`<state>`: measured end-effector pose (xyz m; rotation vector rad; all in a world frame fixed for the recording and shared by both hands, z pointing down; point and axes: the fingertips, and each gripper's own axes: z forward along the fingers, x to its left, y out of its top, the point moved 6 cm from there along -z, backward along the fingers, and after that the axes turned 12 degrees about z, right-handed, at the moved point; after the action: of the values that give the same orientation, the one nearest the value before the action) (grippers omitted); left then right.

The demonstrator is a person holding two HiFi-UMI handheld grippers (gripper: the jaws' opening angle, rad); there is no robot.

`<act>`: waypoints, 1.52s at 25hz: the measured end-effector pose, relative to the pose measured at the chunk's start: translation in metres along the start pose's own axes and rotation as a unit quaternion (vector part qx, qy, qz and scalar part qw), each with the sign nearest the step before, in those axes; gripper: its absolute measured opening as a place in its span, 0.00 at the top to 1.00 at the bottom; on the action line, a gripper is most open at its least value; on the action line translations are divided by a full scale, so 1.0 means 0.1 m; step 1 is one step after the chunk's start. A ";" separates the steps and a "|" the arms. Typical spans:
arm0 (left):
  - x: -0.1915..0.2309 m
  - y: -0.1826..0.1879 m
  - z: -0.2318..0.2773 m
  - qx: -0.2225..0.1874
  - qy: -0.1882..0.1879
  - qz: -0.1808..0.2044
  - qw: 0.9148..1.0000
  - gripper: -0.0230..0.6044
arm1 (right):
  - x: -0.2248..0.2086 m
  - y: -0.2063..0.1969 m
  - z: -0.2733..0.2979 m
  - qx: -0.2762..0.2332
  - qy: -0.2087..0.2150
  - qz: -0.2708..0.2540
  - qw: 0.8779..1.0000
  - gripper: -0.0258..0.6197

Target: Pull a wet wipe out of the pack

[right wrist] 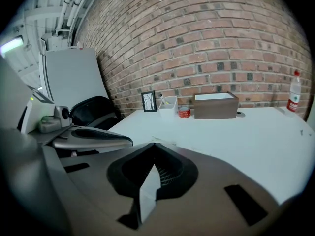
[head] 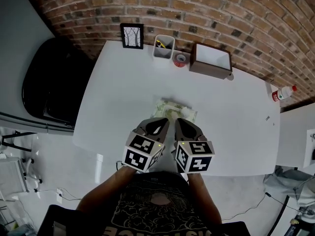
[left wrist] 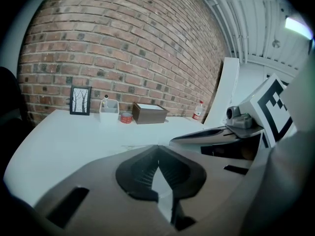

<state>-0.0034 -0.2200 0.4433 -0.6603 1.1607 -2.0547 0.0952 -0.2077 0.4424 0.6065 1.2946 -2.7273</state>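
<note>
The wet wipe pack [head: 173, 110], pale green and crinkled, lies flat near the middle of the white table [head: 118, 92]. In the head view both grippers hover side by side just on the near side of it. My left gripper [head: 165, 122] is shut and holds nothing. My right gripper [head: 179, 122] is shut too, also with nothing in it. Their tips point at the pack's near edge from slightly above. In the left gripper view [left wrist: 158, 147] and the right gripper view [right wrist: 154, 144] the closed jaws hide the pack.
Along the brick wall stand a framed picture [head: 132, 36], a white pen holder [head: 164, 46], a red tape roll [head: 180, 60] and a brown open box [head: 211, 59]. A bottle [head: 283, 93] lies at the right edge. A black chair [head: 54, 80] sits left.
</note>
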 end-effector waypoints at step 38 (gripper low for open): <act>-0.53 -0.14 -1.10 -0.066 0.018 0.031 0.997 0.94 | 0.85 -0.52 -0.98 -0.077 -0.026 -0.034 0.996 0.93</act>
<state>-0.0512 -0.1158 0.3977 -0.6455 1.3302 -1.9575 0.0368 -0.0904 0.3928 0.4818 1.5223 -2.6421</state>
